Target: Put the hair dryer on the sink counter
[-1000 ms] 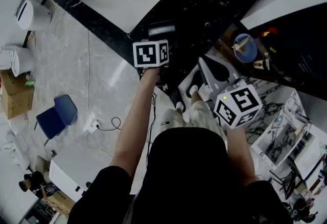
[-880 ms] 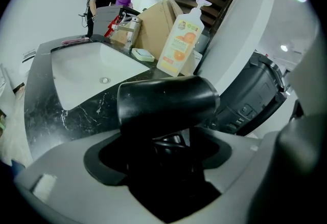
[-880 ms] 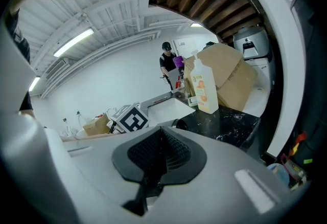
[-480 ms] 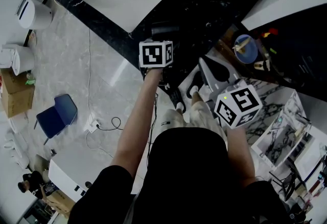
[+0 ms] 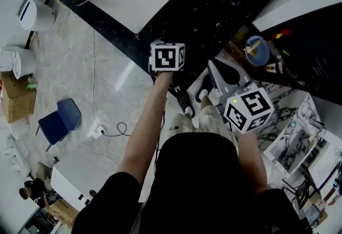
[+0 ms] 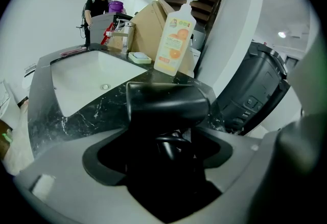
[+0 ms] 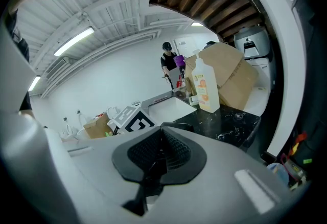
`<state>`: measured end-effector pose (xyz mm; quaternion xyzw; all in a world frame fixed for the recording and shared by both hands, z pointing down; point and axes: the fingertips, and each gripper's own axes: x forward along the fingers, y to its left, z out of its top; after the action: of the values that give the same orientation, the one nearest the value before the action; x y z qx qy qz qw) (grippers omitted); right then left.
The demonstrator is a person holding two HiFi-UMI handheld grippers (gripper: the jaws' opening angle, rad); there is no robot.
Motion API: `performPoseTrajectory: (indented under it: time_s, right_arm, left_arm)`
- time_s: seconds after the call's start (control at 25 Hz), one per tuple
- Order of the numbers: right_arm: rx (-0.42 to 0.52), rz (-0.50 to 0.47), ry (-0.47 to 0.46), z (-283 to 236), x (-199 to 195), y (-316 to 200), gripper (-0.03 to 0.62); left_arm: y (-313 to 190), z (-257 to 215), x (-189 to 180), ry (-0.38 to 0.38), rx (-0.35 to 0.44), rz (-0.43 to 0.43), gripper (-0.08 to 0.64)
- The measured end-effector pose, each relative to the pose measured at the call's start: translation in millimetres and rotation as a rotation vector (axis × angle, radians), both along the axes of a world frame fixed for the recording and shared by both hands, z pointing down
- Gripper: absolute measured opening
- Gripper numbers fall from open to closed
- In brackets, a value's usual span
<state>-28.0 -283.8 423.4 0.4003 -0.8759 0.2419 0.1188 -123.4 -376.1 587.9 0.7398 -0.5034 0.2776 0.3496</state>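
The left gripper (image 6: 168, 141) was clamped on the black hair dryer (image 6: 166, 103), which filled the gap between its jaws; the barrel seemed to lie crosswise, left to right, with the lower part running down into the grip. The dryer was in the air just at the near edge of the black marbled sink counter (image 6: 97, 115), with the counter top directly ahead and slightly below, so the set-down looked like a short move forward and down. To the front left lay the white sink basin (image 6: 84, 82) with its faucet (image 6: 122, 34). Farther back on the counter stood an orange-labelled pump bottle (image 6: 174, 39) in front of a cardboard box (image 6: 148, 26). The right gripper (image 7: 156, 159) was pinched closed on nothing and sat back near the person's body, well behind the left one. In the head view, pale glossy floor (image 5: 107, 78) stretched below the counter.
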Motion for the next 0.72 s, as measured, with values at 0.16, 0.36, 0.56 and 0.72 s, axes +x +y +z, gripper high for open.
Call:
performPoseTrajectory:
  time_s: [0.16, 0.36, 0.56, 0.72]
  right_arm:
    - [-0.006, -0.002, 0.016, 1, -2, 1, 0.011]
    - [-0.004, -0.001, 0.018, -1, -4, 5, 0.011]
    - [0.003, 0.010, 0.024, -4, -3, 10, 0.011]
    - [0.014, 0.023, 0.023, -8, -3, 18, 0.011]
  left_arm:
    - [-1, 0, 0, 0.007, 0.009, 0.002, 0.379]
    - [0, -2, -1, 0.025, 0.018, 0.005, 0.379]
    - [2, -10, -2, 0.044, 0.034, 0.004, 0.379]
    - [10, -16, -5, 0.052, 0.041, 0.001, 0.379]
